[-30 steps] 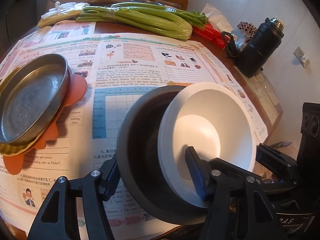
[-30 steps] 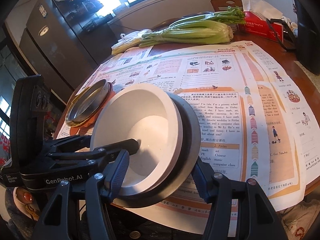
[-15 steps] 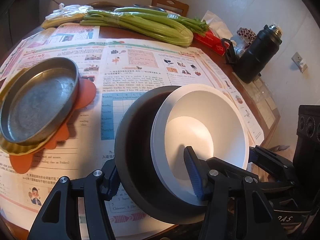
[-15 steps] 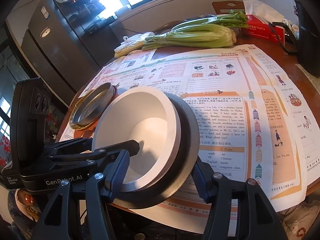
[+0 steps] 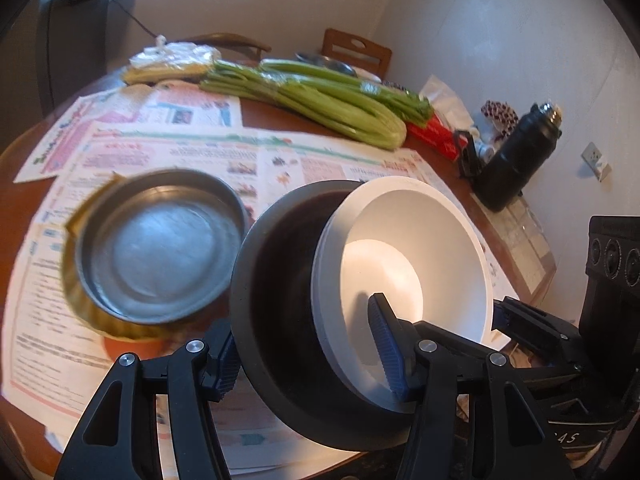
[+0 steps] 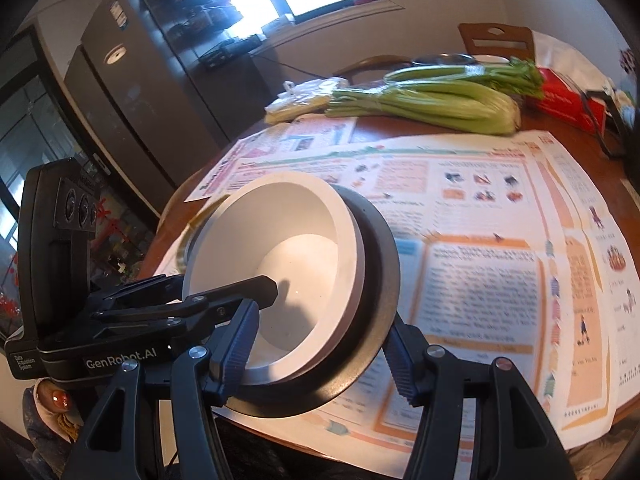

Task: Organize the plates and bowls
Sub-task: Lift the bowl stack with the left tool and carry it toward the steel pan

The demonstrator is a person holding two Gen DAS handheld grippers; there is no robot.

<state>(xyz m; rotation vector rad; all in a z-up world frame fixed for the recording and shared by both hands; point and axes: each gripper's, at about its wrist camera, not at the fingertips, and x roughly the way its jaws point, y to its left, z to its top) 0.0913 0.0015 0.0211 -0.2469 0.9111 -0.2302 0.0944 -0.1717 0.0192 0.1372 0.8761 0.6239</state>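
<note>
A white bowl (image 5: 416, 256) sits nested in a dark grey bowl (image 5: 280, 292); both are tilted on edge and held in the air above the table's front edge. My left gripper (image 5: 304, 356) is shut on the near rims of the pair, one finger inside the white bowl. My right gripper (image 6: 320, 344) is shut on the same pair (image 6: 280, 272) from the other side. A metal pan (image 5: 160, 240) rests on a yellow plate (image 5: 80, 300) and an orange plate (image 5: 132, 346), to the left of the bowls.
Newspaper sheets (image 6: 480, 240) cover the round wooden table. Celery (image 5: 320, 100), a plastic bag (image 5: 172, 60), a red tissue box (image 5: 436, 132) and a black flask (image 5: 516, 160) lie along the far side. A chair (image 5: 356, 52) stands behind.
Both grippers have moved left with the nested bowls and tipped upward. The metal pan stack now lies closer to the bowls, just left of them.
</note>
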